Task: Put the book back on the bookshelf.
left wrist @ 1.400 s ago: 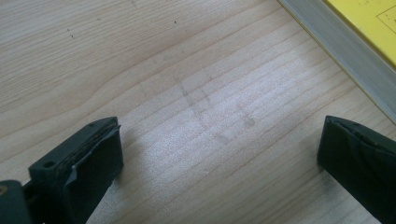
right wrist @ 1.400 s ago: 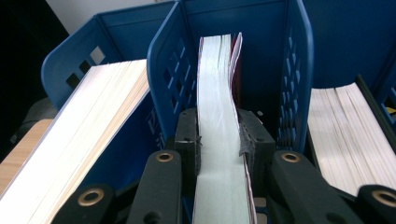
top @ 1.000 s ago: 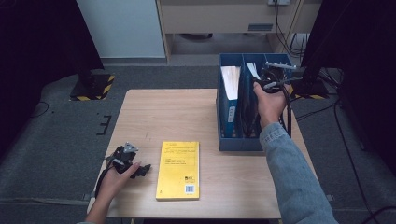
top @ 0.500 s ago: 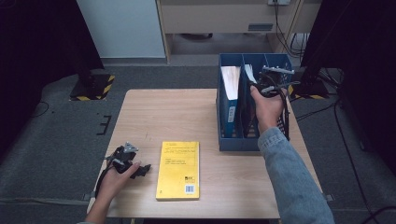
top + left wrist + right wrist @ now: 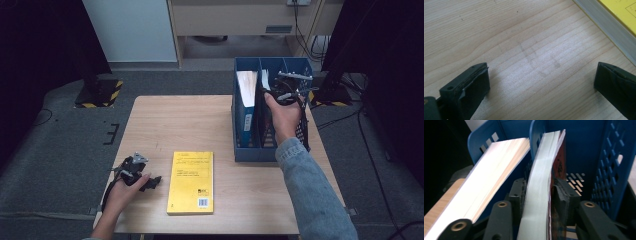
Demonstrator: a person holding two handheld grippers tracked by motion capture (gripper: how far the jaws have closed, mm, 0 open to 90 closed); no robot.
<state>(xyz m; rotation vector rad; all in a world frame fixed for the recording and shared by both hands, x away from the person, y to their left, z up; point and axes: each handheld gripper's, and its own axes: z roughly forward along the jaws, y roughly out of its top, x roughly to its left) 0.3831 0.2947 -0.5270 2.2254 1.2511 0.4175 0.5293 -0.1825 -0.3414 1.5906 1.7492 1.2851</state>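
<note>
Red-covered paperback book, white page block facing the camera, stands upright in the middle compartment of the blue plastic three-slot file rack. Cover shows dark print, unreadable. Right tongs are clamped on it, one pad on the page side, one on the red cover. In the high view the right tongs sit over the rack's middle slot and the hand covers most of the book; only a dark edge shows there.

Second book, thick with a blue spine, leans in the rack's left compartment, pages up. In the right gripper view it's the white page block tilted left of the held one. Right compartment: perforated wall visible, contents can't be made out.

Rack stands on the right rear part of the light wooden counter.

Left tongs rest on the counter near the front left corner, jaws spread wide, nothing between them but bare wood. Flat yellow paperback book lies just beside them, front centre; left gripper view cuts it off to a corner.

Count: 3 books, 1 rack, 2 tongs.
</note>
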